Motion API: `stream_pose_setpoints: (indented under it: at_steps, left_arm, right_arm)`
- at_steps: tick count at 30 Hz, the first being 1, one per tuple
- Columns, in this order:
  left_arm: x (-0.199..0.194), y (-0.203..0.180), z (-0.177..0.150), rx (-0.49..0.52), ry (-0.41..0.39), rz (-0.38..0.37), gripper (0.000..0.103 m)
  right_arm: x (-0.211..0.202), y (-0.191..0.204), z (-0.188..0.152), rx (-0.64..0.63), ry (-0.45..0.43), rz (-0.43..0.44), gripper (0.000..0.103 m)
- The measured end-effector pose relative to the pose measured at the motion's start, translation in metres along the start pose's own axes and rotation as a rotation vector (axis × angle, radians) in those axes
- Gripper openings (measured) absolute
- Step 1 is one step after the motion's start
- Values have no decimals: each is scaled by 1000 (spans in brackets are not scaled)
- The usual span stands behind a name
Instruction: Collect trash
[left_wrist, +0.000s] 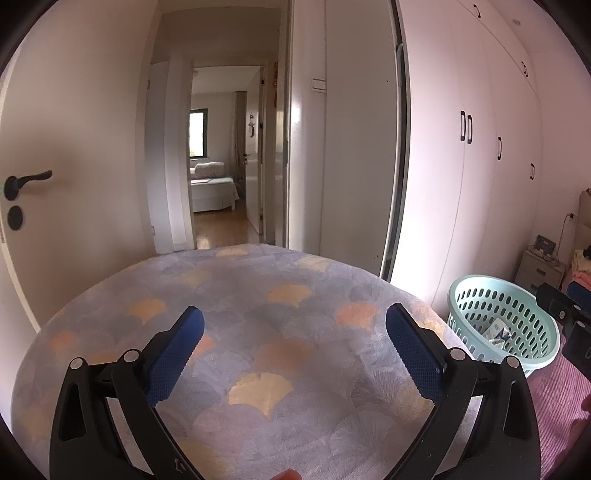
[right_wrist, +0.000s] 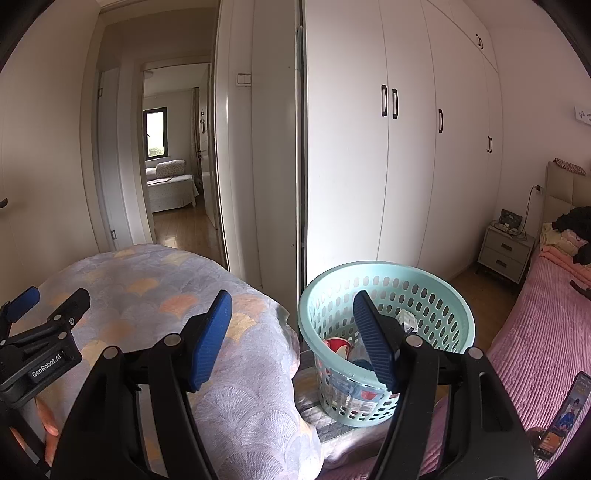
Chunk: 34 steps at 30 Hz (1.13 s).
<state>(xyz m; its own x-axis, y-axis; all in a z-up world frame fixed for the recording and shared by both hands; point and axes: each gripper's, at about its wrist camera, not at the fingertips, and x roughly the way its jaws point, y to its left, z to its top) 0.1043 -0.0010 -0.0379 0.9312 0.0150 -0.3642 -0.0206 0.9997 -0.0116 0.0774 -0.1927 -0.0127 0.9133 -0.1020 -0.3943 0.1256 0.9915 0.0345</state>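
— While both my jaws stand spread and empty, where is the trash (right_wrist: 341, 347)?
— Inside the mint basket (right_wrist: 384, 397), beside the patterned cloth (left_wrist: 258, 332); my right gripper (right_wrist: 291, 332) hovers before it, my left gripper (left_wrist: 295, 343) over cloth.

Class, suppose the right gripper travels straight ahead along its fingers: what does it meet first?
Probably the near rim of the mint laundry basket, which sits between the open fingers of the right gripper. Depth is uncertain.
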Motion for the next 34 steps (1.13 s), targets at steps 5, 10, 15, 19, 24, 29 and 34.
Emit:
stream_pose_setpoints:
  at_steps: [5,10,15,19,24,29,34]
  left_arm:
    - [-8,1,5,0,24,-10,96]
    - [-19,6,11,5,57,-34,96]
    - [-32,11,11,11,56,-26,96]
    - [-39,14,10,12,48,6,96]
    - [-46,15,12,16,14,53,96]
    - [-42,19,13,28,52,47,96]
    - [-42,33,12,13,64,52,96]
  right_arm:
    - [-6,2,4,22,1,11,65]
    - [-17,7,6,18,-15,27,65]
    - [-26,11,9,14,-25,45,65]
    - [-30,18,10,4,-30,57,65]
    - [-32,23,10,-9,-32,61,65]
    - [-30,27,9,-11,-17,67,65]
    - [-26,39,13,-23,-4,89,65]
